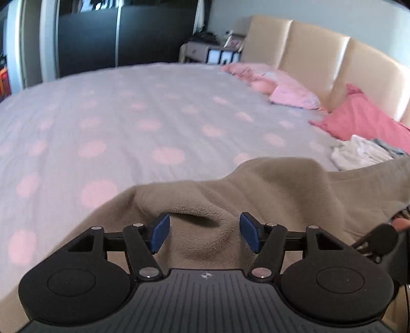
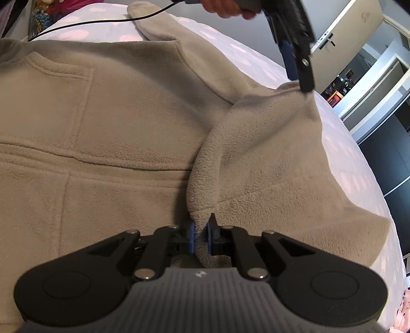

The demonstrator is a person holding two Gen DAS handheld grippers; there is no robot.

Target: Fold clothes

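A beige fleece jacket (image 2: 115, 115) lies spread on the bed, zip and chest pocket facing up. My right gripper (image 2: 201, 235) is shut on the edge of a folded-over flap of the fleece, which shows between its blue pads. In the left wrist view my left gripper (image 1: 205, 225) stands open over a rumpled ridge of the fleece (image 1: 269, 184), and its pads do not press on the cloth. In the right wrist view the left gripper (image 2: 298, 76), held by a hand (image 2: 225, 7), hangs at a raised peak of the flap.
The bed sheet (image 1: 128, 115) is pale lilac with pink dots. Pink pillows (image 1: 364, 117) and a cream headboard (image 1: 307, 51) lie on the right, with a small pile of white clothes (image 1: 358, 151) beside them. Dark wardrobe doors (image 1: 89, 38) stand beyond. A black cable (image 2: 89, 23) crosses the sheet.
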